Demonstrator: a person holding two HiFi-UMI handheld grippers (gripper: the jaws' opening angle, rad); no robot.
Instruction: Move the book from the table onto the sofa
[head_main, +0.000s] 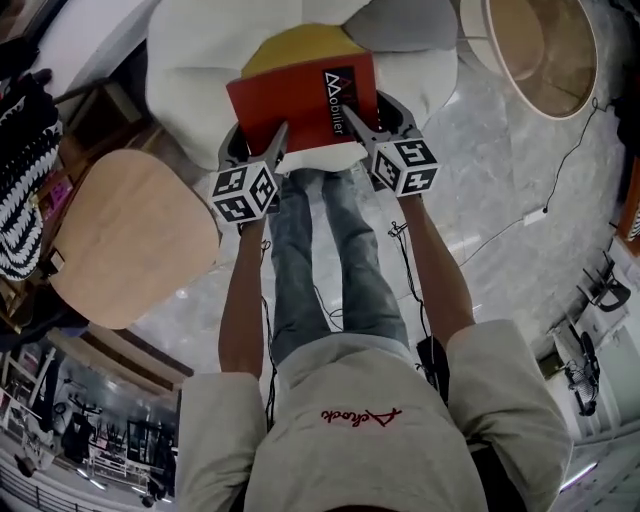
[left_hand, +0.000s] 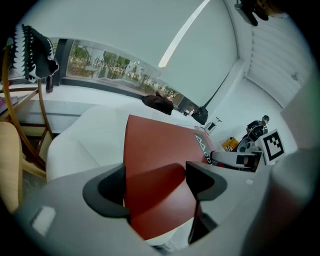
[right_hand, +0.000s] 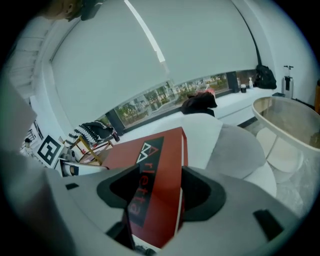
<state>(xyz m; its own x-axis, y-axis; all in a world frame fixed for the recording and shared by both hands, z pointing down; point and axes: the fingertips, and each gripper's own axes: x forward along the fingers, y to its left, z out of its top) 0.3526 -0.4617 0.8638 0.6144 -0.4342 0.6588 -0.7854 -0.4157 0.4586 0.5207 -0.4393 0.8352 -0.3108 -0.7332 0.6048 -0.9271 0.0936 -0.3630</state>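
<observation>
A red book (head_main: 300, 100) with a black strip and white logo is held flat over the white sofa (head_main: 200, 70), above its seat and a yellow cushion (head_main: 300, 45). My left gripper (head_main: 262, 142) is shut on the book's near left edge. My right gripper (head_main: 372, 125) is shut on its near right edge. In the left gripper view the book (left_hand: 160, 160) runs between the jaws of the left gripper (left_hand: 157, 187). In the right gripper view the book (right_hand: 155, 165) is clamped in the right gripper (right_hand: 160, 192). The sofa seat under the book is hidden.
A round wooden table (head_main: 130, 235) stands at the left beside the sofa. A second round table (head_main: 540, 50) is at the upper right. A grey cushion (head_main: 410, 25) lies on the sofa's right side. Cables cross the marble floor (head_main: 520, 200). A striped cloth (head_main: 25, 180) hangs at the far left.
</observation>
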